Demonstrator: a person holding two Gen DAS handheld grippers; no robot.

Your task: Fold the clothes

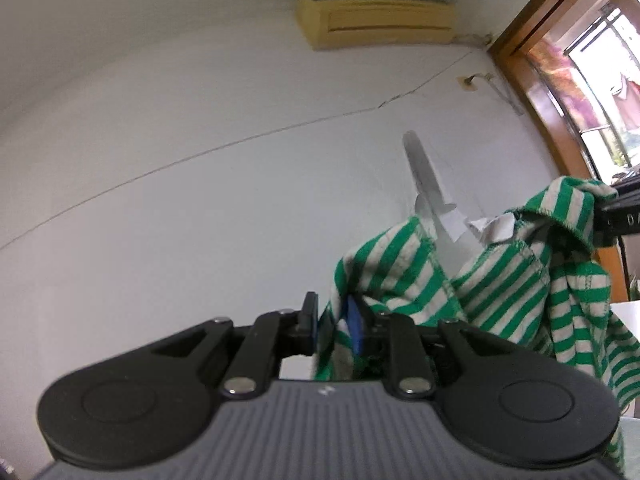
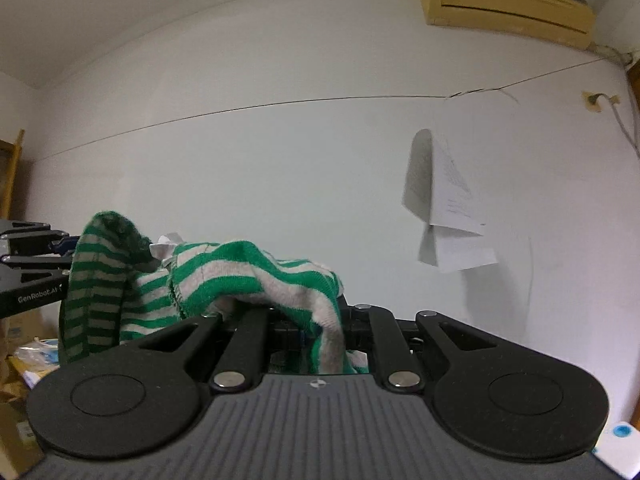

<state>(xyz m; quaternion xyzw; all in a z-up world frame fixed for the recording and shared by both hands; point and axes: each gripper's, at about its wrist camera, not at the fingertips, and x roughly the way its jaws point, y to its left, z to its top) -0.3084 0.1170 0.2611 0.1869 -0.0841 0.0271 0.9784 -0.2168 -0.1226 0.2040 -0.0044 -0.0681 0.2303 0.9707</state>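
We've got the green-and-white striped garment (image 1: 500, 280) up in the air in front of the wall (image 1: 200, 160), strung between both grippers w/ the neck label showing up top. Left gripper (image 1: 336, 328) has its jaws only a bit apart w/ a fold of cloth between the blue pads, tho can't tell if they really pinch it; right gripper (image 2: 320, 336) is nearly closed on the hem. Fabric's a light, floppy knit that sags and bunches, so imo best to hold it at the seams/shoulders and keep it taut.

garment (image 1: 500, 280) spans left claw (image 1: 336, 328) and right claw (image 2: 316, 332) | wall behind | papers (image 2: 448, 208) on wall
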